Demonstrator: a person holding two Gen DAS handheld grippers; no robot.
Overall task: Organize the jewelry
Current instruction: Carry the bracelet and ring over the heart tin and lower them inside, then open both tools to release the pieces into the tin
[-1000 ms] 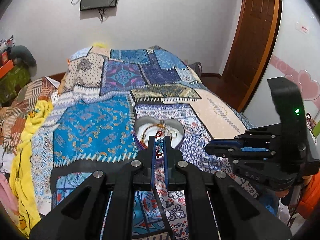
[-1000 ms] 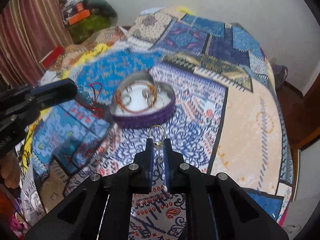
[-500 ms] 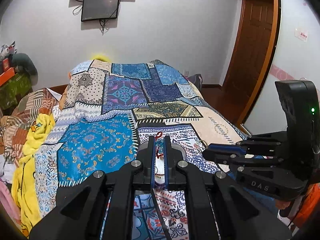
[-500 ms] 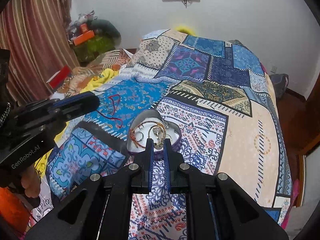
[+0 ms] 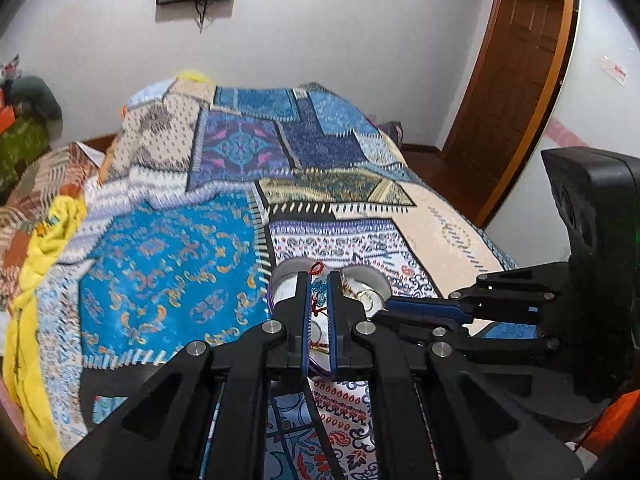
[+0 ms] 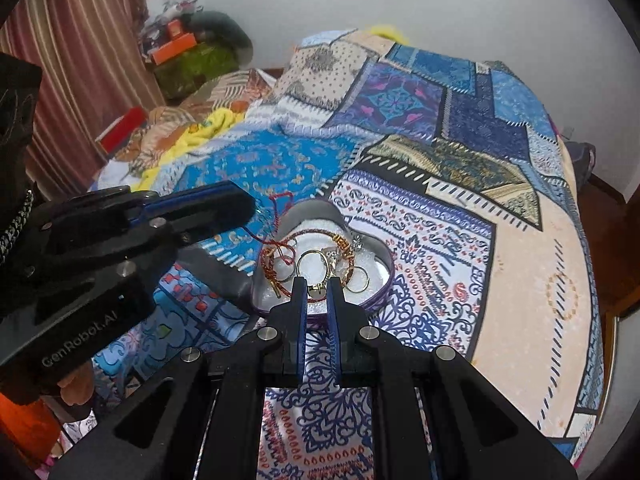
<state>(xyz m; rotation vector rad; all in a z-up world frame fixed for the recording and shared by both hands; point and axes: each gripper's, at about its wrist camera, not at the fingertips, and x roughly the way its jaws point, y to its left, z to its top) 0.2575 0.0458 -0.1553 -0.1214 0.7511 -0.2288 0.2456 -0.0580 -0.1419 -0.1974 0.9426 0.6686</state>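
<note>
Left gripper clamped on a red cord, trailing from its tips down into the heart-shaped tin just ahead. Right gripper pinching a gold ring by its clasp, held over the tin's near rim, above bangles inside.

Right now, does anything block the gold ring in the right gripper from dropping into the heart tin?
Nothing visible does. The right gripper holds the gold ring over the open heart tin; only jewelry lies below.
</note>
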